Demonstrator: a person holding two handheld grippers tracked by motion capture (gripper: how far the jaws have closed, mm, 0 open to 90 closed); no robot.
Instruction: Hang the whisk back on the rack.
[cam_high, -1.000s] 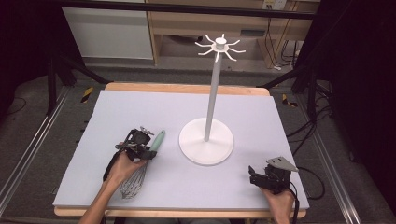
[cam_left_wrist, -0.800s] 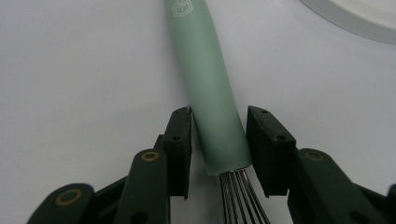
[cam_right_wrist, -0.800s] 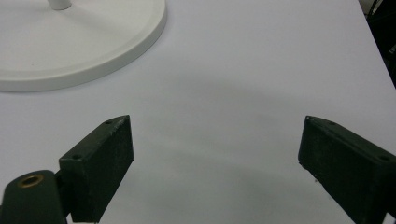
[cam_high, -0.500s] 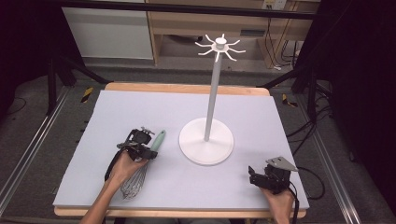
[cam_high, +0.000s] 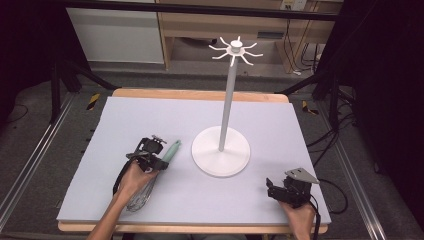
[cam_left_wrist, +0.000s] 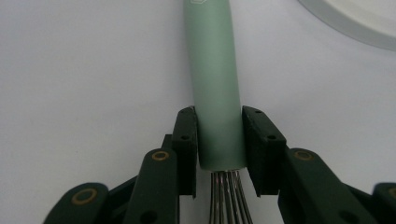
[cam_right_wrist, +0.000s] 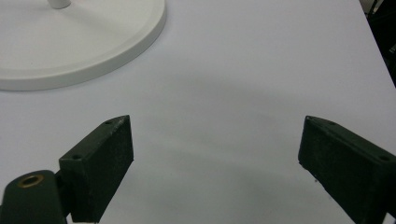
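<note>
The left tongs (cam_left_wrist: 218, 140) clamp the whisk (cam_high: 159, 169) at its green handle's wire end, near the surface's (cam_high: 300, 125) near-left corner, handle pointing toward the stand (cam_high: 221, 150); the right tongs (cam_right_wrist: 215, 168) gape wide, empty, near-right.

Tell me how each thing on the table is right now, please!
whisk: lying flat on the table, gripped at the lower end of its green handle
left gripper: shut on the whisk handle
right gripper: open, nothing between its jaws, low over the table
hook stand: upright on its round base, all hooks bare
table: covered by a pale mat
</note>
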